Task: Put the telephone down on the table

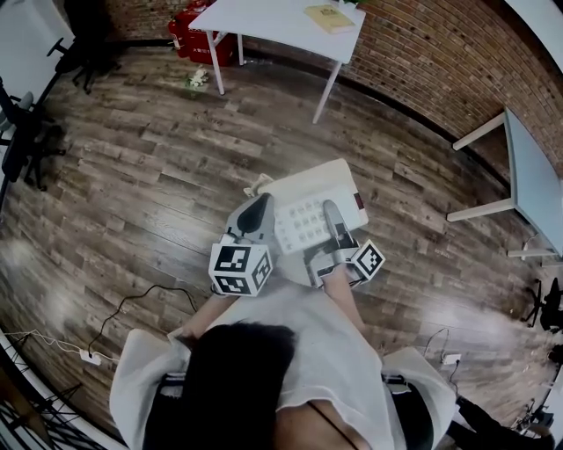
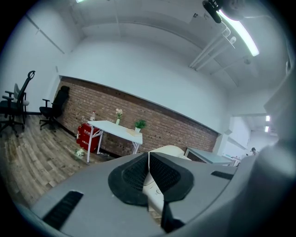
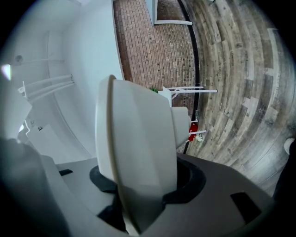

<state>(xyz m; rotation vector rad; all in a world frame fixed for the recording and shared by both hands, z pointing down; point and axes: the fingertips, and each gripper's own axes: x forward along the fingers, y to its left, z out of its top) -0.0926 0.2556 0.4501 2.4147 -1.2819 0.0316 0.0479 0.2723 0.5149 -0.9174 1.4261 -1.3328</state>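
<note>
A cream telephone (image 1: 308, 211) with a keypad is carried in the air above the wooden floor, in front of the person. My left gripper (image 1: 257, 214) is clamped on its left edge. In the left gripper view the dark pads (image 2: 134, 178) meet on a thin pale edge, and the telephone (image 2: 156, 189) shows just below them. My right gripper (image 1: 335, 220) holds the right side. In the right gripper view the telephone's body (image 3: 138, 148) stands wedged between the jaws. A white table (image 1: 273, 25) stands ahead by the brick wall.
A yellow book (image 1: 330, 17) lies on the white table, which also shows as the table (image 2: 115, 128) with small plants. A red box (image 1: 186, 39) sits under it. Office chairs (image 1: 26, 141) stand at left, a second table (image 1: 532, 176) at right. A cable (image 1: 132, 308) trails on the floor.
</note>
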